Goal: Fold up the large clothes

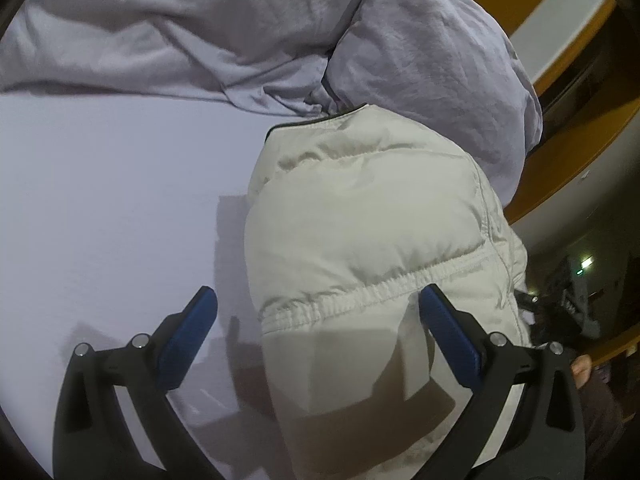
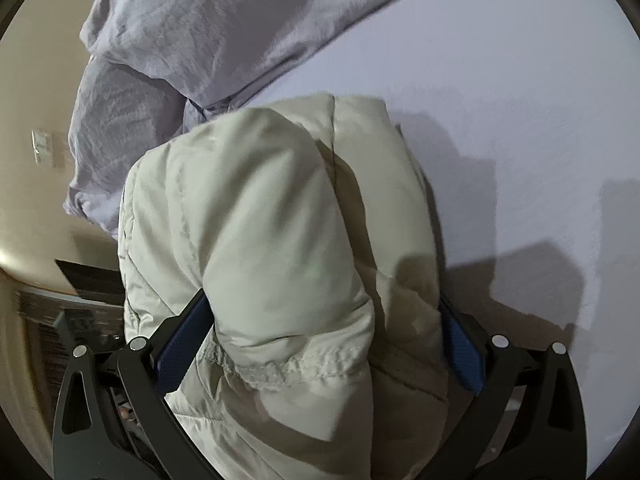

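A cream quilted puffer jacket (image 1: 368,216) lies folded in a bundle on the pale lavender bed sheet (image 1: 112,200). My left gripper (image 1: 318,308) is open above it, one blue pad over the sheet and the other over the jacket's elastic hem. In the right wrist view the jacket (image 2: 272,216) bulges between the fingers of my right gripper (image 2: 320,320), which is wide apart with blue pads on either side of the padded fabric; whether they press on it I cannot tell.
A crumpled grey-lavender duvet (image 1: 200,28) and pillow (image 1: 432,64) lie beyond the jacket. The bed's edge is on the right in the left wrist view, with wooden furniture (image 1: 568,152) past it. The beige wall (image 2: 36,92) is at left in the right wrist view.
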A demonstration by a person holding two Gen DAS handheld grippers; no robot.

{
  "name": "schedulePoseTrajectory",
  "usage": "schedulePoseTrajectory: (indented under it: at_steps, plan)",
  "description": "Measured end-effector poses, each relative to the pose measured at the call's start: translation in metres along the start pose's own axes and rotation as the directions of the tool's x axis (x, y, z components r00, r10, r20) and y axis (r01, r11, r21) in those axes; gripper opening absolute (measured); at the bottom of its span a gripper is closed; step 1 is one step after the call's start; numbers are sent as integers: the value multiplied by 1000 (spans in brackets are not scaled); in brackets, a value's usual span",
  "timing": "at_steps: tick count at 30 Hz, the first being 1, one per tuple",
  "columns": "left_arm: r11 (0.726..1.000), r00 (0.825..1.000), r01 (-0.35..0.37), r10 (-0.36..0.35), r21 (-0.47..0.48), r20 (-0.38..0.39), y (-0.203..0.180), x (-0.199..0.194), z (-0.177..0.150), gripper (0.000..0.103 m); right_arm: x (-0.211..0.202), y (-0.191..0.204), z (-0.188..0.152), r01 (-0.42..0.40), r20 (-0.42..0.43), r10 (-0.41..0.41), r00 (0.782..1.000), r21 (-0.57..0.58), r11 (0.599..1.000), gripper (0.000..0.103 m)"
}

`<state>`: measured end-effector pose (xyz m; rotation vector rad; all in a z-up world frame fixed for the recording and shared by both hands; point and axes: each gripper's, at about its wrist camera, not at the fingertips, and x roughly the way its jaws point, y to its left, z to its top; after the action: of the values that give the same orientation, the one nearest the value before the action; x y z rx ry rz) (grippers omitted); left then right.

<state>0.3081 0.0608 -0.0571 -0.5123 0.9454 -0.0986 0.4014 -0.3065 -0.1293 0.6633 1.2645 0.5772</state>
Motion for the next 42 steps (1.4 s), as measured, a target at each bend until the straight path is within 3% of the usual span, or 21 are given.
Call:
schedulePoseTrajectory:
  at_steps: [9, 12, 17, 19, 23, 31, 36, 40, 42]
  plan:
    - [988, 991, 120, -125, -93, -47, 11, 16, 8, 101, 12, 8, 0, -73, -33, 72, 997, -7, 997, 102]
    - [983, 986, 153, -159, -97, -51, 9, 18, 10, 96, 14, 6, -1, -108, -31, 108, 994, 9, 994, 101]
    - [977, 982, 185, -189, -104, -32, 14, 8, 18, 73, 17, 9, -3, -204, -23, 205, 979, 36, 978, 79]
    - [977, 982, 187, -190, -104, -17, 18, 2, 27, 69, 24, 17, -1, -235, -27, 235, 972, 31, 972, 71]
    - [982, 987, 161, -159, -101, 21, 33, -10, 48, 64, 45, 43, 8, -276, -37, 276, 960, 9, 961, 63]
    - [990, 993, 80, -69, -119, 95, 78, -32, 94, 63, 94, 104, 38, -291, -48, 288, 956, -61, 955, 59]
    - [994, 994, 11, 1, -106, 110, 92, -27, 114, 63, 111, 117, 47, -236, -24, 235, 972, -82, 968, 60]
    - [996, 990, -50, 59, -76, 126, 89, -22, 113, 70, 102, 115, 43, -120, -1, 120, 993, -112, 986, 75]
    - [993, 983, -103, 109, -50, 146, 84, -25, 111, 73, 91, 115, 42, -84, 13, 87, 996, -140, 987, 77]
